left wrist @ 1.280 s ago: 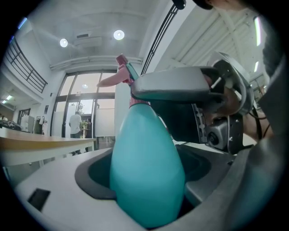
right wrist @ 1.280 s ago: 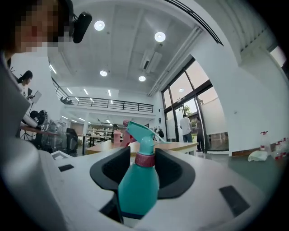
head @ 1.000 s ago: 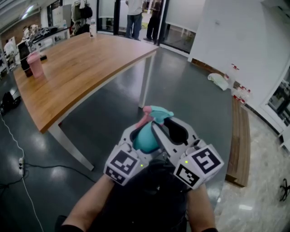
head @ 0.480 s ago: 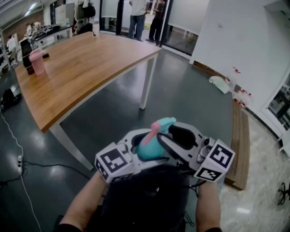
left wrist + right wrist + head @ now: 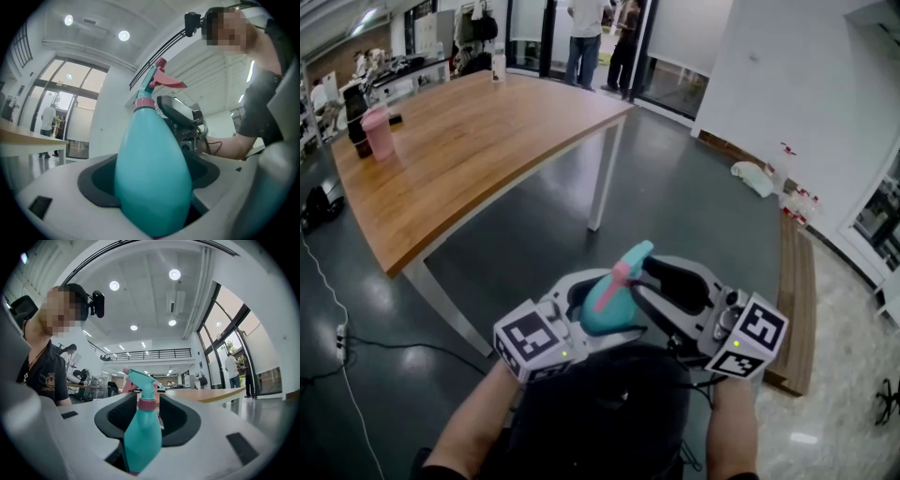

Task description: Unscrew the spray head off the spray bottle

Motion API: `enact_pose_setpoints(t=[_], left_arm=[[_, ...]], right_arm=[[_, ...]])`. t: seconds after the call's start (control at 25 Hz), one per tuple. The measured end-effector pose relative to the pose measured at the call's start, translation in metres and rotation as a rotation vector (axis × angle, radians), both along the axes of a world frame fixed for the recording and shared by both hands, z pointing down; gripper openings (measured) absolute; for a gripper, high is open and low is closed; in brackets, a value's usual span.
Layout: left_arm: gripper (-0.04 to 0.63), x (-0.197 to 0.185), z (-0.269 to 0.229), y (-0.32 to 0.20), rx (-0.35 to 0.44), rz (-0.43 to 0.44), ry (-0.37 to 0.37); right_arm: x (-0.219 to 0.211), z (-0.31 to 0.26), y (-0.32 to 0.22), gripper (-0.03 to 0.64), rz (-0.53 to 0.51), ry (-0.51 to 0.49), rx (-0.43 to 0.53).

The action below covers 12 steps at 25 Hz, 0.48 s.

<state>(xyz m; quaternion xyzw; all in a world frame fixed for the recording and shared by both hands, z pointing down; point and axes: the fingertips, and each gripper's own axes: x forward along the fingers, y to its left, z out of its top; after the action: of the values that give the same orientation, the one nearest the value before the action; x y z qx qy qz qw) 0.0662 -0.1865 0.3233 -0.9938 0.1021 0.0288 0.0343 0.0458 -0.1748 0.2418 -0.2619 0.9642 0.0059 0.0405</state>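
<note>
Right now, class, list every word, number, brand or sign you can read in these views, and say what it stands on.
No text can be read with certainty.
Shirt emblem: there is lettering, but it is too small and blurred to read.
Left marker cube and right marker cube: square patterns only, no letters.
Spray bottle: no label shows.

A pink cup (image 5: 378,133) stands at the left end of the wooden table (image 5: 487,122).

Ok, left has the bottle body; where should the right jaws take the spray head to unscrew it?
Probably the pink collar under the spray head, jaws level from the side, below the trigger. The collar is a round ring that jaws can span; the trigger juts out.
</note>
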Motion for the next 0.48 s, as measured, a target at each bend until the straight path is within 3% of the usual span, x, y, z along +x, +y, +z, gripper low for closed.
enact_pose_setpoints(t=[0.2,0.48], left_arm=[[0.419,-0.007,0.0,-0.029,-0.016,-0.212,-0.02],[0.419,-0.012,0.01,-0.049,-0.02,-0.36,-0.056]], right_arm=[[0.002,-0.002,-0.008,0.144,0.15,0.022,0.004],[-0.016,-0.009,-0.004,0.209,0.27,-0.017,-0.007]])
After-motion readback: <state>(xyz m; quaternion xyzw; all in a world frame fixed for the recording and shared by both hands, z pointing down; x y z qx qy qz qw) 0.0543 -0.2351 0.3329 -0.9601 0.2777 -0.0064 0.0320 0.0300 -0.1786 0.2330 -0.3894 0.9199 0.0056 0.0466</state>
